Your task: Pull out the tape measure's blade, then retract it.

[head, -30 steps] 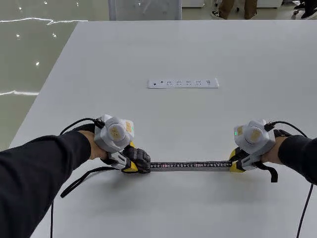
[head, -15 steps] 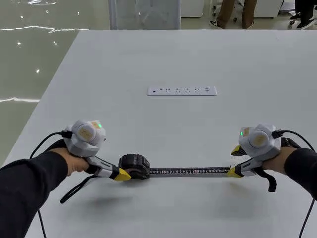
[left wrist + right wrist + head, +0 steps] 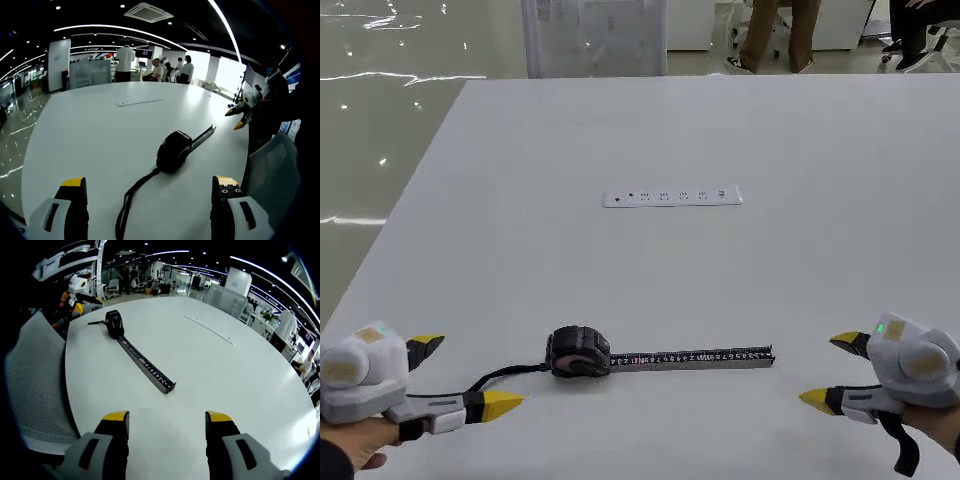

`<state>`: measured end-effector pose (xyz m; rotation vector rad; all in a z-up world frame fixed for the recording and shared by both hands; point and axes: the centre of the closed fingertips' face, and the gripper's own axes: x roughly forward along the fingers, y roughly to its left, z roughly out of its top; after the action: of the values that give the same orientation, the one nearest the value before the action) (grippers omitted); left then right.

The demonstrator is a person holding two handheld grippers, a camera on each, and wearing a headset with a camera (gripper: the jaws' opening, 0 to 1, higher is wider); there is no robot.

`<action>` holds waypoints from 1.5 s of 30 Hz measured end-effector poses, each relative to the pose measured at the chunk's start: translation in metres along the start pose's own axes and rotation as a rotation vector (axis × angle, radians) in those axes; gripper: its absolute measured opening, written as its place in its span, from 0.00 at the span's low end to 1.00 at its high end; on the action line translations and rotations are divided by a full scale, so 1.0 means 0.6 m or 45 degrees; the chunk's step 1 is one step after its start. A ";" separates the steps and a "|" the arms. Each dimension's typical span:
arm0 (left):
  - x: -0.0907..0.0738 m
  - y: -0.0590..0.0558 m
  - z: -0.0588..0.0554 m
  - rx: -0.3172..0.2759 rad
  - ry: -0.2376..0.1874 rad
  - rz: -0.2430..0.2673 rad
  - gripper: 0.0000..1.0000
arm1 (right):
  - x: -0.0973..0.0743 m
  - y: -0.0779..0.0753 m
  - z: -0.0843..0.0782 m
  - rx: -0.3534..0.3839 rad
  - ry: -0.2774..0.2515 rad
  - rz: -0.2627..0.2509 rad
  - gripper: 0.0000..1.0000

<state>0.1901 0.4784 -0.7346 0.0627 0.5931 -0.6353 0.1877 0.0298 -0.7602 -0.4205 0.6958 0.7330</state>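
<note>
The black tape measure [image 3: 578,352] lies on the white table [image 3: 720,130] with its blade [image 3: 692,357] drawn out to the right. Its wrist strap [image 3: 505,376] trails left. My left gripper [image 3: 463,373] is open, pulled back to the left of the case, touching nothing. My right gripper [image 3: 830,372] is open too, a short way right of the blade's tip. From the left gripper view the case [image 3: 173,150] and blade [image 3: 204,135] lie ahead between the jaws. In the right gripper view the blade's end hook [image 3: 168,386] points toward me and the case [image 3: 114,322] lies beyond.
A white power strip [image 3: 672,197] lies flat further back on the table. A clear panel [image 3: 595,37] stands at the far edge, and people stand beyond it. The table's left edge runs close to my left gripper.
Both grippers let go and backed away: the left opened off the case and moved left, the right opened off the blade tip and moved right. The blade stays extended on the table.
</note>
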 end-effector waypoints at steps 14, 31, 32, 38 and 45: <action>-0.086 -0.005 -0.044 -0.016 -0.055 0.091 1.00 | -0.096 0.046 -0.063 0.054 -0.033 -0.059 0.84; -0.100 -0.001 -0.046 0.031 -0.005 0.112 1.00 | -0.143 0.036 -0.083 0.112 -0.052 -0.104 1.00; -0.101 -0.001 -0.045 0.036 -0.010 0.115 1.00 | -0.143 0.036 -0.084 0.109 -0.052 -0.103 1.00; -0.101 -0.002 -0.045 0.034 0.000 0.123 1.00 | -0.146 0.039 -0.085 0.119 -0.053 -0.106 1.00; -0.099 -0.011 -0.045 0.036 0.000 0.122 1.00 | -0.155 0.034 -0.091 0.134 -0.065 -0.107 1.00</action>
<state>0.1344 0.5116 -0.7240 0.1168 0.5775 -0.5510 0.0994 -0.0305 -0.7351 -0.3318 0.6619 0.6228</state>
